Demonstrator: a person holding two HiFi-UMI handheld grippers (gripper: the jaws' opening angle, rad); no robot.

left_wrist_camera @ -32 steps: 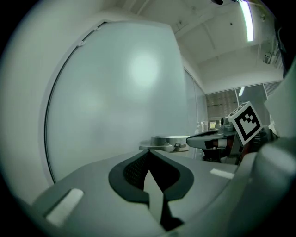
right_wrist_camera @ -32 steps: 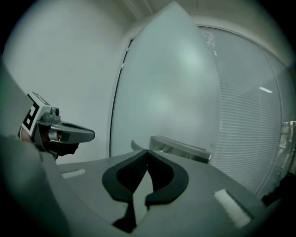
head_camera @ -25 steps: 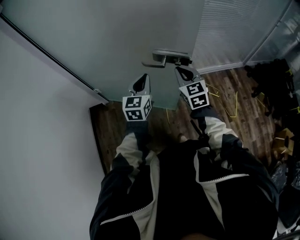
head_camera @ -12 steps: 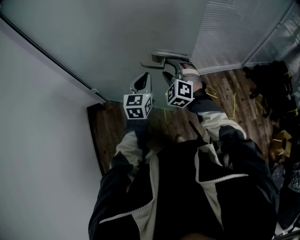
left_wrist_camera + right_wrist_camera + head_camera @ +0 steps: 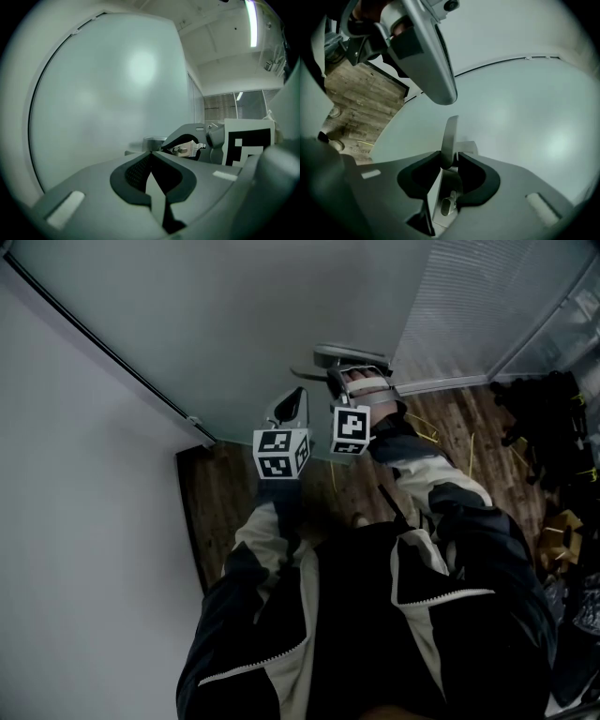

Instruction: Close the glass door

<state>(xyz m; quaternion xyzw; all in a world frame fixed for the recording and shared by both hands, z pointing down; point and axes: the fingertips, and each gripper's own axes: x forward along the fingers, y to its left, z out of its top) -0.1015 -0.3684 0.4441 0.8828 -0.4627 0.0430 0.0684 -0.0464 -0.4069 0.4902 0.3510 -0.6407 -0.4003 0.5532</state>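
The head view looks steeply down over the person's jacket (image 5: 375, 615) onto the door (image 5: 234, 315), its handle (image 5: 349, 356) and the floor (image 5: 469, 437). The left gripper view faces the door almost level, from very near. The right gripper view, rolled sideways, sits right at the handle, with the floor at its left. All three views share the door and the handle.

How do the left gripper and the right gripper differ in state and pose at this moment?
The right gripper has just been closing its jaws and now pinches the door handle; the left gripper is shut on nothing. In the head view the right gripper lies rolled onto its side, while the left gripper stands upright. Both point at the glass door.
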